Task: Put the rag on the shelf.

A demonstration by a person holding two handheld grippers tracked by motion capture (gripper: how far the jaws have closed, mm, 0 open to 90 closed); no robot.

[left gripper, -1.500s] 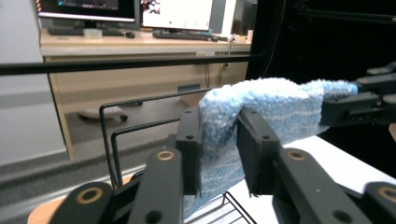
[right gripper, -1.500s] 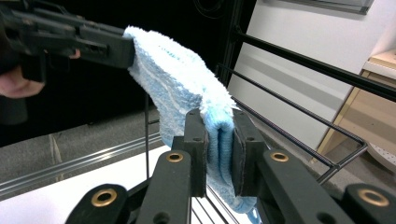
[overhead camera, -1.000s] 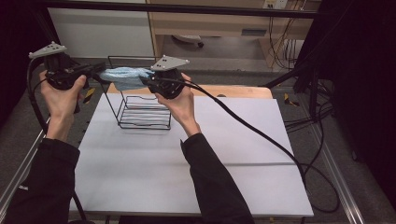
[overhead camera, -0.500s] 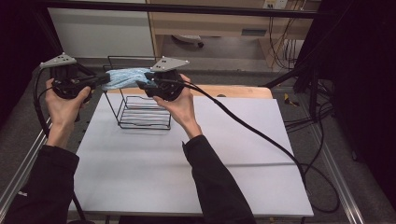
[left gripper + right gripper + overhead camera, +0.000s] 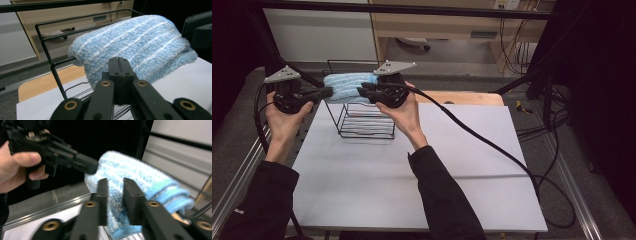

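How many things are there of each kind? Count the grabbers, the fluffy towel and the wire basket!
Grippers: 2, left gripper and right gripper
Blue towel: 1
Black wire rack: 1
Total: 4

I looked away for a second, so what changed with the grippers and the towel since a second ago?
The left gripper swung in toward the blue towel, jaws closed at its edge. The right gripper still grips the towel above the wire rack, which stayed put.
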